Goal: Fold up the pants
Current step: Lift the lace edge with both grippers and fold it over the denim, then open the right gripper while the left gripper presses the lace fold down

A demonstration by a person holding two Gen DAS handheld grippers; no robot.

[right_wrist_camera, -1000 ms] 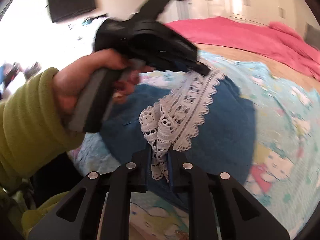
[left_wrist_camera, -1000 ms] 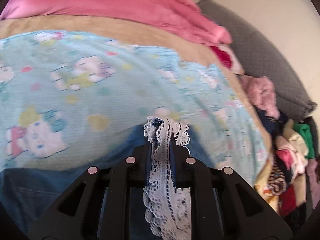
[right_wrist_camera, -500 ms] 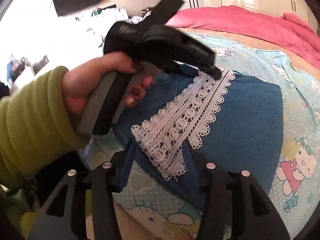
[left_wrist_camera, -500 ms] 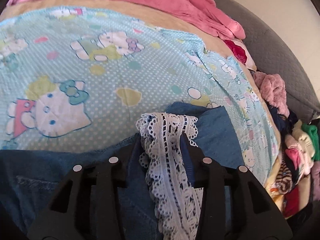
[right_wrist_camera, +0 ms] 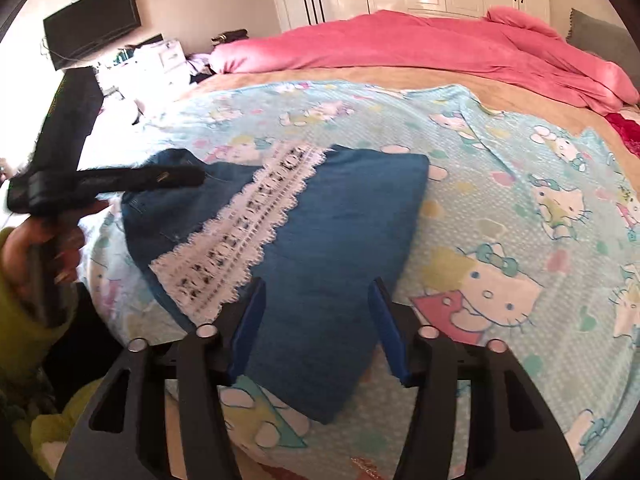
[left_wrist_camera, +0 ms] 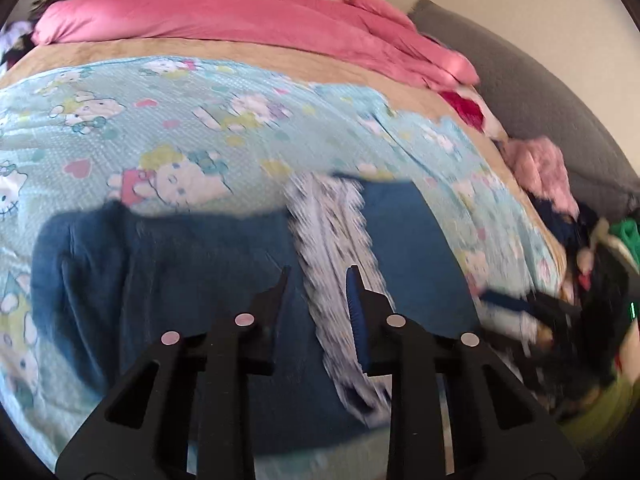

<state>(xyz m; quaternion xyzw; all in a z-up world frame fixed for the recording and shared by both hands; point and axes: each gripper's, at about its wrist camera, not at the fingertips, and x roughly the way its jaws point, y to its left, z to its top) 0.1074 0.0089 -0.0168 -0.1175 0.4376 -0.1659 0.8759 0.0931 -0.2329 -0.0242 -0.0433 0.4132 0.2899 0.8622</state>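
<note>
My right tongs (right_wrist_camera: pixel 316 304) are spread wide with nothing between them, hovering over the near edge of the pants (right_wrist_camera: pixel 340 240). My left tongs (left_wrist_camera: pixel 318 292) are also parted and empty, poised above the same pants (left_wrist_camera: pixel 200 280), with their right finger just over the lace strip (left_wrist_camera: pixel 332 248); this view is motion-blurred. The pants are blue denim, folded into a compact shape and lying flat on a light blue cartoon-cat blanket (right_wrist_camera: pixel 500 200) spread over the bed. A white lace strip (right_wrist_camera: pixel 244 224) runs diagonally across the top of the denim. In the right view, my left hand (right_wrist_camera: pixel 36 248), in a yellow-green sleeve, grips the black handle of the left tool at the bed's left edge, its tip reaching over the far corner of the pants. A pink duvet (right_wrist_camera: pixel 420 44) lies bunched along the far side of the bed. A heap of mixed clothes (left_wrist_camera: pixel 568 216) sits at the right edge, beside a grey headboard (left_wrist_camera: pixel 520 92). A dark screen (right_wrist_camera: pixel 92 24) hangs on the far wall.
</note>
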